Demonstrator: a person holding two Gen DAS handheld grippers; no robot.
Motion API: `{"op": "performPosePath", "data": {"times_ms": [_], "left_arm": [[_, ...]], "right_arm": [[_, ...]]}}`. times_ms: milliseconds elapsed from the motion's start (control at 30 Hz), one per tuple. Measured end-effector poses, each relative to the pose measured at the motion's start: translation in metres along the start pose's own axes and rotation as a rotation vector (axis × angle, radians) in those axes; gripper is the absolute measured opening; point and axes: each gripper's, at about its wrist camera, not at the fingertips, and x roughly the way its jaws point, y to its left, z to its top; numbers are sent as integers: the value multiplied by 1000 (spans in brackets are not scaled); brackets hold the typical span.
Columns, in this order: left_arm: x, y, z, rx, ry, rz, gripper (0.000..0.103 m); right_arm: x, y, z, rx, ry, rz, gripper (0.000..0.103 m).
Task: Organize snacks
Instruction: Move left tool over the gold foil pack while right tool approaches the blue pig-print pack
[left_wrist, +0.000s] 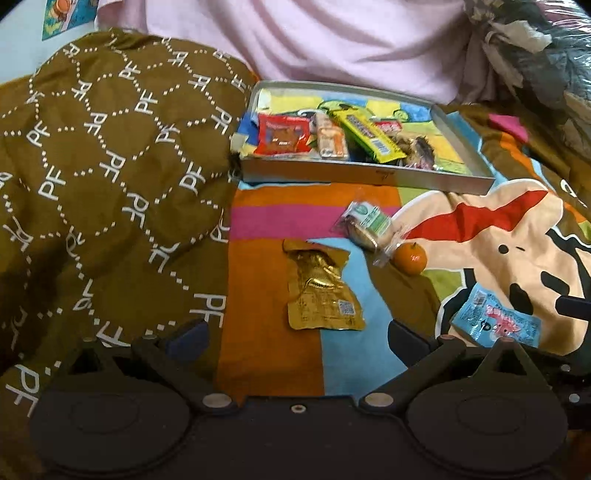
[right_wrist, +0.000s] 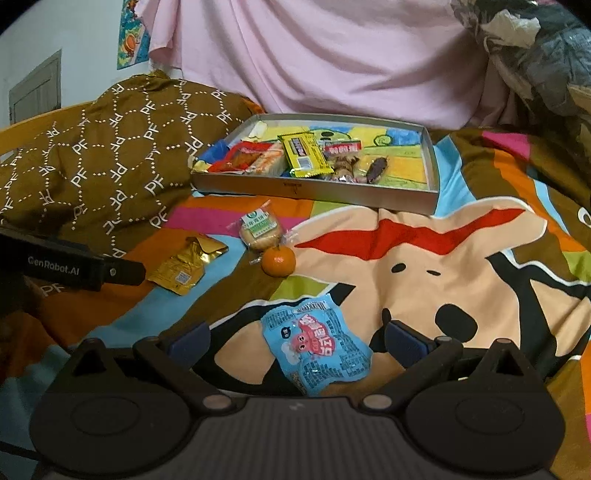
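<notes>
Snacks (right_wrist: 317, 354) lie loose on the bed, probably bound for the tray (right_wrist: 314, 192), while both tongs (left_wrist: 295, 334) (right_wrist: 295, 339) hang released and empty.

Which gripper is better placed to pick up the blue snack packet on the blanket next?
Right. The open right gripper has the flat light-blue plastic snack packet between its fingers, while the open left gripper faces the crumpled gold foil pouch.

Both wrist views look low and forward across the bed toward the far tray (left_wrist: 369, 177) (right_wrist: 314, 192); the right view sits further right, sharing the orange (left_wrist: 409, 257) (right_wrist: 279, 261).
</notes>
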Motion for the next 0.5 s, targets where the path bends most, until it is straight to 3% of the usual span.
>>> {"op": "performPosePath", "data": {"times_ms": [367, 500], "left_arm": [[15, 1, 8, -8, 22, 14, 102], [27, -1, 24, -5, 3, -20, 102]], "right_arm": [[10, -8, -1, 21, 36, 9, 103], [14, -12, 1, 21, 50, 24, 103]]}}
